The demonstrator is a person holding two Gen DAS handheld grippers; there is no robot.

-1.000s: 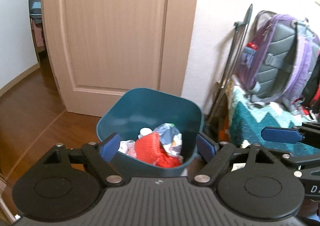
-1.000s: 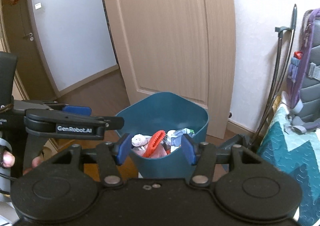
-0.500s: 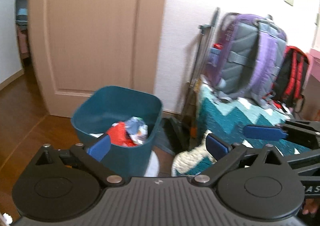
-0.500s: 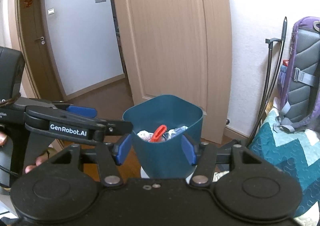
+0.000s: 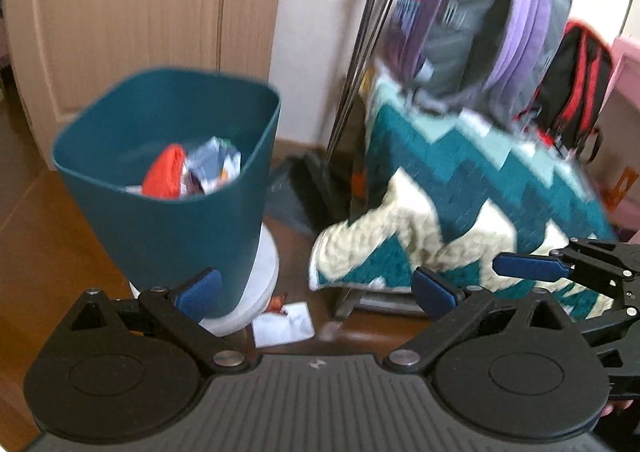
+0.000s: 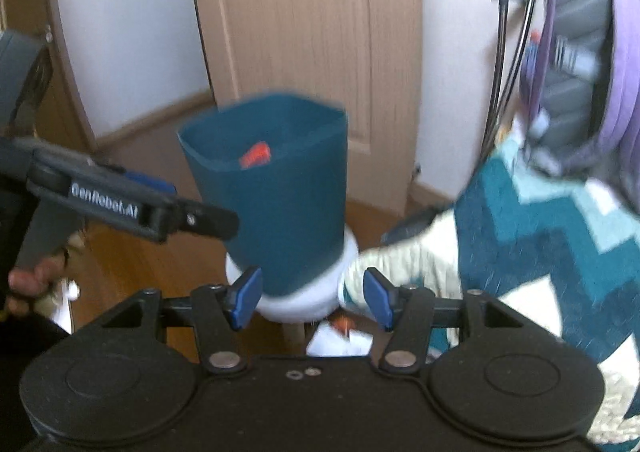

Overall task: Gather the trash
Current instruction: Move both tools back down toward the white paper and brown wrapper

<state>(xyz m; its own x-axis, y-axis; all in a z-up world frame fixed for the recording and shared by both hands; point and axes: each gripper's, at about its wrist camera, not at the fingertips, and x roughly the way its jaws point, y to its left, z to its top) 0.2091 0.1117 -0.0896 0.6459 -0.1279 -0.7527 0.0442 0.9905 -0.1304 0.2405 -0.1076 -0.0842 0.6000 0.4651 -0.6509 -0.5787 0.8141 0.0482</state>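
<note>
The teal trash bin [image 5: 168,236] looks like smooth matt plastic. The floor [image 5: 44,252] is glossy wood. The zigzag blanket [image 5: 480,187] is nubbly cloth.

The bin [image 5: 168,219] was teal on a white base [image 5: 262,272]. The blanket [image 5: 480,187] bore teal-and-cream zigzags. The backpack [image 5: 492,19] was purple and grey; the floor scrap [image 5: 284,324] white.

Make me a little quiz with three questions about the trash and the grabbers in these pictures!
1. True or false: the left gripper is holding trash.
2. Where does the white paper scrap lie? A) inside the teal bin B) on the floor beside the bin's white base C) on the zigzag blanket
3. Fill in: the brightest trash inside the bin is ____.

Key: 1 false, both grippers, right gripper too, are open and empty. 2 B. 3 red.
</note>
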